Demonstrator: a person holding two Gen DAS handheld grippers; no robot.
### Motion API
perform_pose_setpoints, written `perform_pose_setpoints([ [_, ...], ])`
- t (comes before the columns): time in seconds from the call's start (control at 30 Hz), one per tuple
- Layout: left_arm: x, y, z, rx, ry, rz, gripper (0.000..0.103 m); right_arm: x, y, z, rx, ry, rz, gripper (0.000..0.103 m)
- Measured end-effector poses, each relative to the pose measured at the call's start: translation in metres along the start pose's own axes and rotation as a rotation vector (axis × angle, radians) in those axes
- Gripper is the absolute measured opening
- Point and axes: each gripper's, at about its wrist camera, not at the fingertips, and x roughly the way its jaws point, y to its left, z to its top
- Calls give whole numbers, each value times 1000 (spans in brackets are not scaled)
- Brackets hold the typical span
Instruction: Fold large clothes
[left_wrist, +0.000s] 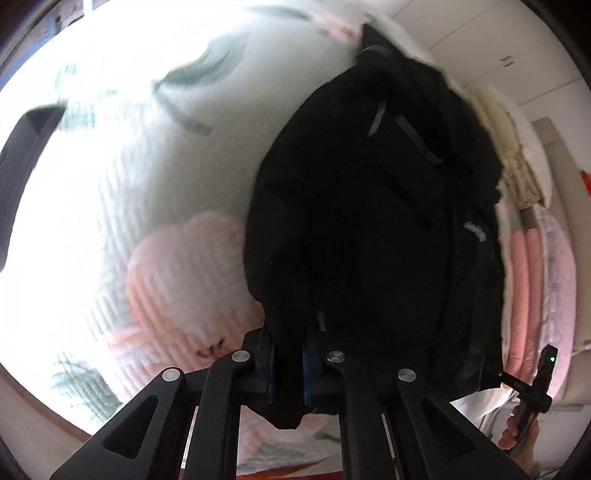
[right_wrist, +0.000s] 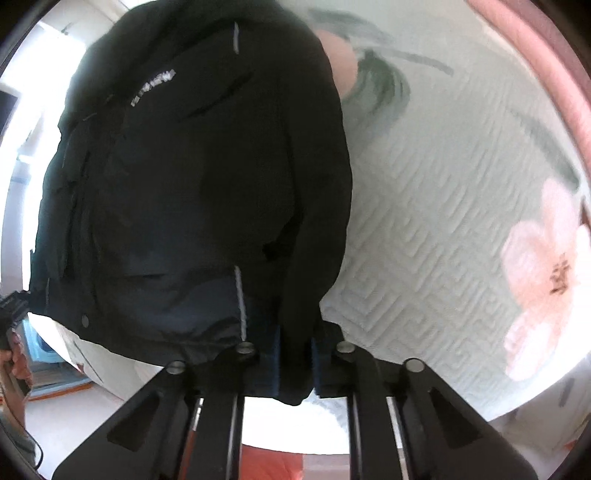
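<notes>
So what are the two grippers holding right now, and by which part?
Both are shut on the black jacket. The left gripper and the right gripper each pinch a fold of fabric at its edge; which edge cannot be told.

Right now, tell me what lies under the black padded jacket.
Under the black padded jacket, gripped by the left gripper and right gripper, spreads a pale quilted bedspread with pink flowers. Whatever lies directly beneath the jacket is covered.
</notes>
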Motion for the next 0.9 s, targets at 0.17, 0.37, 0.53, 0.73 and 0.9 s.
perform_pose_setpoints([
  [0.17, -46, -32, 35, 63, -88, -108, 9, -60, 20, 27, -23, -94, 1, 11],
  [0.37, -100, -78, 119, 135, -220, -243, 10, -148, 39, 103, -4, -240, 54, 11],
  [0.53, -124, -96, 216, 197, -318, -313, 10, -205, 62, 184, 6, -383, 93, 11],
  [0.73, -60, -113, 330, 119, -332, -354, 11, -204, 76, 298, 36, -453, 40, 11],
  [0.9, 51, -109, 379, 61, -231, -261, 11, -133, 74, 366, 86, -389, -31, 11],
])
